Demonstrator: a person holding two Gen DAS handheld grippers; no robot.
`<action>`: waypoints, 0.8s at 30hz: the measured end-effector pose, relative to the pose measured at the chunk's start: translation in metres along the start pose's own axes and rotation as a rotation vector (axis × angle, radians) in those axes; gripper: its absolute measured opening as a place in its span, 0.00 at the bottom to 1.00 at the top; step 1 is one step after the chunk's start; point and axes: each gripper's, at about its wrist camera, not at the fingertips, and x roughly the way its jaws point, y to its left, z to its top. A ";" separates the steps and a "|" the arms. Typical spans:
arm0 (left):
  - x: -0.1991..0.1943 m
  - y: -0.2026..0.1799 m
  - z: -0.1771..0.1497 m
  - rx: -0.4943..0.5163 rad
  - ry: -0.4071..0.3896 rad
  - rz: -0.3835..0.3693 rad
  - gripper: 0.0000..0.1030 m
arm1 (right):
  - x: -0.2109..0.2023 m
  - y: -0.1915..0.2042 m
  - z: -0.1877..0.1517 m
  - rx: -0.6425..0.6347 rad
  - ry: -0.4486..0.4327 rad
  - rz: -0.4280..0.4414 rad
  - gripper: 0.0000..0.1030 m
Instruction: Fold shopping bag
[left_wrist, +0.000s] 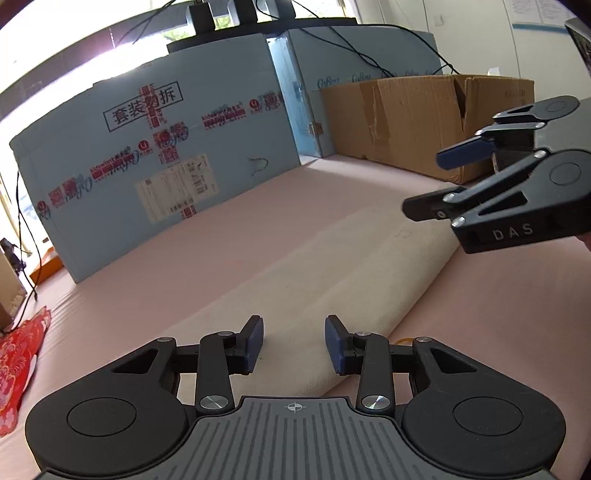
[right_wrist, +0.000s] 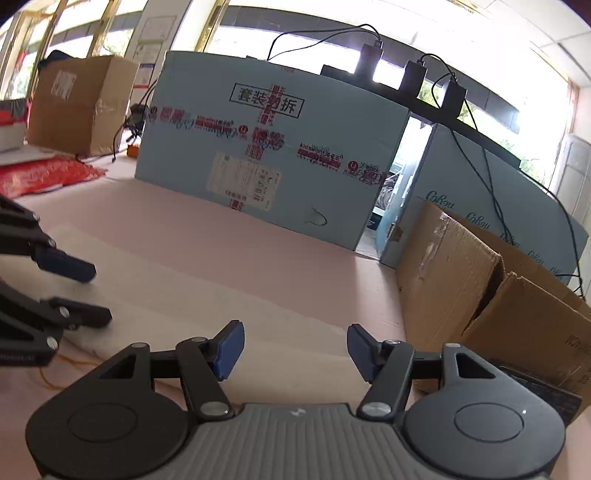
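both grippers (left_wrist: 294, 345) seemingly unclenched above bag (left_wrist: 314, 266)

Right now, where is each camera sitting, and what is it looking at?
Left wrist: sits behind the left tongs, looks along the cream bag toward the blue box; right tongs show at right.
Right wrist: sits behind the right tongs, faces the same box over the pink tabletop; left tongs show at left.
Shared: blue box, brown carton, bag.

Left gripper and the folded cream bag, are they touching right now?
Apart. In the left wrist view the left gripper has both blue pads clear of the folded cream bag, with cloth showing between them, ungripped.
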 end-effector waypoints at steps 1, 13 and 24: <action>0.000 -0.001 -0.001 0.003 0.000 -0.005 0.35 | 0.005 0.002 0.005 -0.011 -0.011 0.014 0.64; 0.005 0.027 -0.004 -0.148 0.026 -0.035 0.66 | 0.019 -0.008 -0.029 -0.088 0.093 -0.196 0.67; 0.009 0.037 -0.006 -0.211 0.039 -0.039 0.79 | -0.026 0.012 -0.065 -0.474 0.023 -0.087 0.75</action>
